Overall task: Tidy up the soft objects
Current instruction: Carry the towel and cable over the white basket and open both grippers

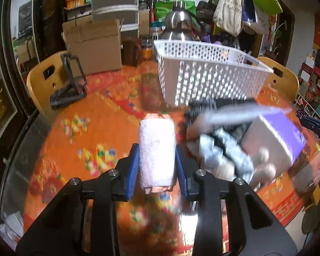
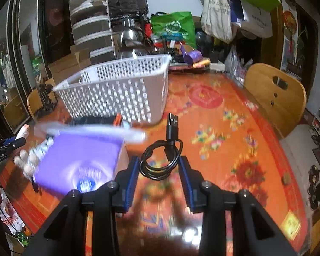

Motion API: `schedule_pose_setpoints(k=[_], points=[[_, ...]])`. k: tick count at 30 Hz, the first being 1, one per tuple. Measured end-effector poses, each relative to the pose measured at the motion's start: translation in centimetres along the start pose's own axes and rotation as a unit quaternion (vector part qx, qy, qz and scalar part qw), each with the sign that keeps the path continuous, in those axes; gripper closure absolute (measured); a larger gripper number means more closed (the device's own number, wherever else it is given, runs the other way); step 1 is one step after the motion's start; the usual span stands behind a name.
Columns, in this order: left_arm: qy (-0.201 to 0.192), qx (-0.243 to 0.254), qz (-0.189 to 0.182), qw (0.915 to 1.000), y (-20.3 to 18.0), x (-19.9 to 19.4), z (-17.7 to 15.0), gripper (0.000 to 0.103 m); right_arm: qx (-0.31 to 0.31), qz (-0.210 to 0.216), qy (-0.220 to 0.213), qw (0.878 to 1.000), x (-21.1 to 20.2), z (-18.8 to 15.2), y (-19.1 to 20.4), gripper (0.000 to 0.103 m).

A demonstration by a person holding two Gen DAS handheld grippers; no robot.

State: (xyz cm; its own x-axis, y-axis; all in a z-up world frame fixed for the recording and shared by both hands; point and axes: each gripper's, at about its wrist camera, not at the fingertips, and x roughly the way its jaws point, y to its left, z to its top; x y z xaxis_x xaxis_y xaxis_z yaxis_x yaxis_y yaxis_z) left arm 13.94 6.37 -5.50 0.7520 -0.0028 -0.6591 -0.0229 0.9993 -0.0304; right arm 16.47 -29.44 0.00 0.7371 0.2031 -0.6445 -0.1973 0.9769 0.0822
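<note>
Left gripper: black frame, blue ribbed pads, clamped on both sides of a rolled towel.
Rolled towel: pale pink-white, nubby terry, cylinder shape, lengthwise between the pads, its far end jutting past the tips; held above the table.
Right gripper: same build, jaws at a middling gap with a coiled cable between them.
Coiled cable: black, glossy, looped in a ring; loop touches both pads, USB plug sticking up past the tips.
Basket: white perforated plastic, rectangular, on the table beyond both grippers.
Box: purple top, grey side, on the table between the two grippers; pale soft items beside it, blurred.
Table: red-orange floral cover under a shiny clear sheet.
Chairs: yellow moulded wood, at the table's edges.
</note>
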Motion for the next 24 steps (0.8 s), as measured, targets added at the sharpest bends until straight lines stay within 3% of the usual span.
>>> schedule_pose_setpoints(k=[6, 14, 19, 24], points=[[-0.022, 0.010, -0.008, 0.9997, 0.2, -0.6, 4.9, 0.073, -0.014, 0.017, -0.023, 0.999, 0.3, 5.2, 0.3, 0.066], [-0.037, 0.016, -0.024, 0.9989, -0.8, -0.1, 14.6, 0.073, -0.050, 0.036, -0.025, 0.998, 4.1, 13.5, 2.6, 0.066], [-0.016, 0.018, -0.027, 0.9993, -2.2, 3.5, 21.2, 0.073, -0.057, 0.031, -0.015, 0.998, 7.8, 17.2, 3.2, 0.066], [0.022, 0.009, -0.036, 0.9991, -3.5, 8.9, 25.7, 0.073, -0.056, 0.016, 0.013, 0.998, 12.0, 18.1, 3.1, 0.066]])
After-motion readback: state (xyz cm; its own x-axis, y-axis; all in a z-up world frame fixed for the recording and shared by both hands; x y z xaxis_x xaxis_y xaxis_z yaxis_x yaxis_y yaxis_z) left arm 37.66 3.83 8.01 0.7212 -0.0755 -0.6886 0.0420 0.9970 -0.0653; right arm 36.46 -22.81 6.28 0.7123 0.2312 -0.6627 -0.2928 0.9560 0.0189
